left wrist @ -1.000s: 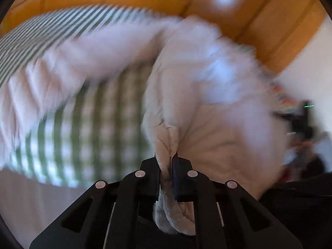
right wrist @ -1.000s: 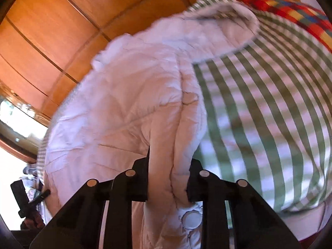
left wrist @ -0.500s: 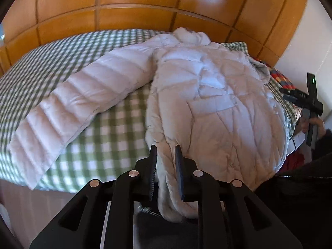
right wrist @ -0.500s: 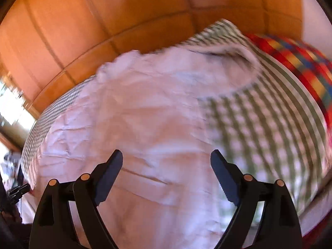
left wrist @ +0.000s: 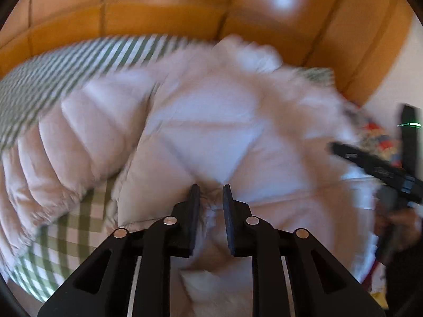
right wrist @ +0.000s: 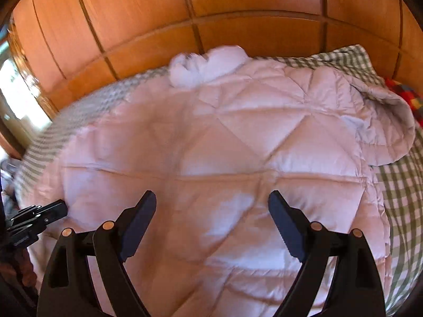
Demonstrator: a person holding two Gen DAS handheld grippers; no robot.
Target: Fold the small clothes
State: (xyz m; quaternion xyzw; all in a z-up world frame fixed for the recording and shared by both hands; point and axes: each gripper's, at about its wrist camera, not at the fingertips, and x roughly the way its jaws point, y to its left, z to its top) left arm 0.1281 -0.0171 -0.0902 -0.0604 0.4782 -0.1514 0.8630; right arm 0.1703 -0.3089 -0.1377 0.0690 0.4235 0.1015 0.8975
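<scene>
Your pale pink quilted puffer jacket (right wrist: 211, 158) lies spread flat on the bed's green-and-white checked cover (right wrist: 396, 198), its white fluffy collar (right wrist: 206, 66) toward the orange wooden panelled wall (right wrist: 238, 13) and one sleeve (left wrist: 66, 145) stretched out to your left. Your right gripper (right wrist: 212, 211) hovers over the jacket's back with its fingers spread wide, holding nothing. Your left gripper (left wrist: 211, 206) has its fingers narrow with a fold of the jacket's hem between them, though the blur means you cannot tell whether they are pinching it.
</scene>
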